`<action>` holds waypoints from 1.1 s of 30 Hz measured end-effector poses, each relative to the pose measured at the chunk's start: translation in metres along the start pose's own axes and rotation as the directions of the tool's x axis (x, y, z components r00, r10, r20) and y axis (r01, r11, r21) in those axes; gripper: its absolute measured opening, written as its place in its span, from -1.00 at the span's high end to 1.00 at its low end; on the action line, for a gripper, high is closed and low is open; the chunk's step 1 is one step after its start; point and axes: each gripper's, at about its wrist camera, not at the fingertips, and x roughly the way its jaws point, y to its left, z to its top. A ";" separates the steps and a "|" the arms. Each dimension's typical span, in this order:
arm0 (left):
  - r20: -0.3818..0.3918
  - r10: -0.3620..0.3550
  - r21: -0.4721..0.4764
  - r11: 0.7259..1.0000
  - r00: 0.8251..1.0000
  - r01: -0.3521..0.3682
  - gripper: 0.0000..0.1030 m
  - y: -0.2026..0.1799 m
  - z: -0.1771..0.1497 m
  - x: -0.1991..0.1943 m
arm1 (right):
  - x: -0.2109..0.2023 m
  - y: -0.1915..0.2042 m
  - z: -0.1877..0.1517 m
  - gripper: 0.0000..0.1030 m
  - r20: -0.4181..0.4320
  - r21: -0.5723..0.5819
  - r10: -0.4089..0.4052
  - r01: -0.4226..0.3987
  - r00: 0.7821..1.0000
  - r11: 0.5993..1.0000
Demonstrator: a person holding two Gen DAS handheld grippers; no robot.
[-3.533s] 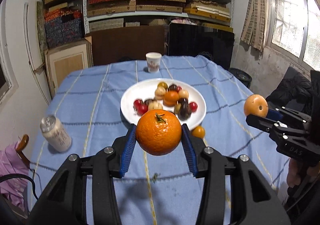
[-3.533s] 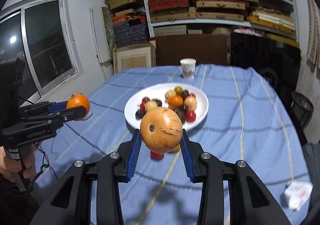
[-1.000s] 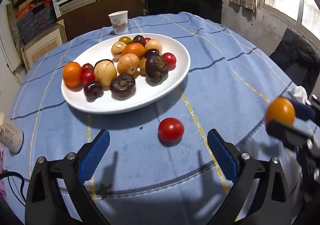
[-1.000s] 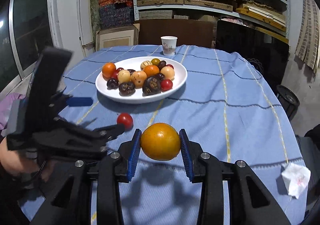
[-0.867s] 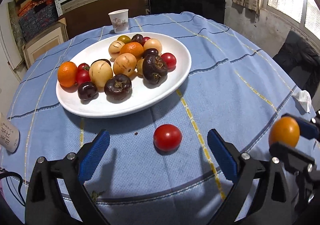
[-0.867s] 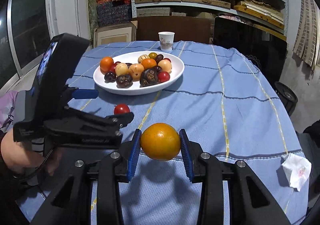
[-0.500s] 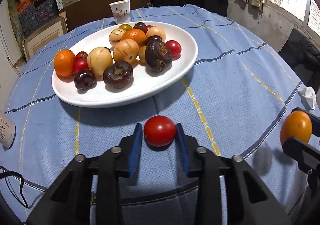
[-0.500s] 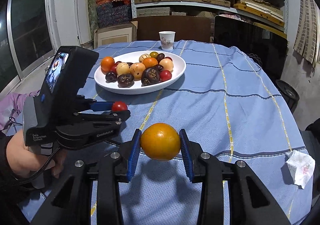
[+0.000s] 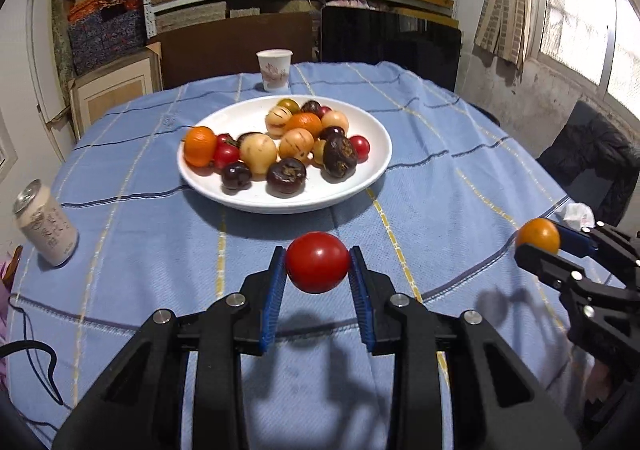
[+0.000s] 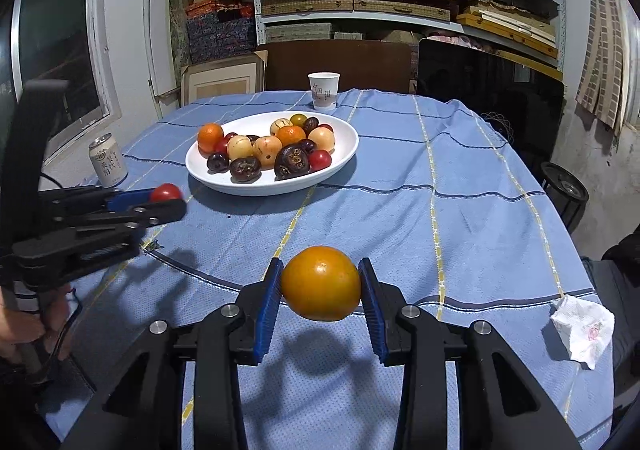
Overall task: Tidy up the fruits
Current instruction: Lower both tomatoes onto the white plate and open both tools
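My left gripper (image 9: pixel 318 270) is shut on a small red tomato (image 9: pixel 317 267), held above the blue cloth in front of the white plate (image 9: pixel 372 129). The plate carries several fruits: oranges, pale yellow ones, dark purple ones and red tomatoes. My right gripper (image 10: pixel 321 286) is shut on a yellow-orange fruit (image 10: pixel 320 282), nearer the table's front edge. In the left wrist view the right gripper (image 9: pixel 538 240) shows at the right with that fruit (image 9: pixel 537 235). In the right wrist view the left gripper (image 10: pixel 166 197) sits at the left with the tomato (image 10: pixel 165 191).
A paper cup (image 9: pixel 273 69) stands behind the plate. A drink can (image 9: pixel 44 222) stands at the table's left edge. A crumpled tissue (image 10: pixel 582 332) lies at the right edge. Shelves of boxes and a dark panel stand behind the table. A hand (image 10: pixel 16 324) grips the left gripper's handle.
My left gripper closed on the red tomato that lay on the cloth and lifted it off the table. The right gripper kept still with its fruit.
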 end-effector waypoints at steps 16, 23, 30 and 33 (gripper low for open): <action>0.172 0.046 0.010 0.999 0.984 -0.049 0.40 0.008 -0.007 -0.120 | -0.065 0.028 0.027 0.25 0.112 -0.044 0.046 -0.041 0.993 0.998; 0.192 0.062 0.012 0.998 0.979 -0.066 0.40 0.009 0.007 -0.124 | -0.067 0.024 0.052 0.25 0.130 -0.048 0.048 -0.042 0.990 0.998; 0.189 0.073 0.007 0.997 0.979 -0.076 0.40 0.015 0.025 -0.109 | -0.052 0.020 0.067 0.25 0.127 -0.062 0.042 -0.034 0.991 0.997; 0.167 0.069 0.007 0.997 0.984 -0.071 0.40 0.018 0.031 -0.092 | -0.035 0.016 0.069 0.25 0.100 -0.053 0.047 -0.042 0.994 0.998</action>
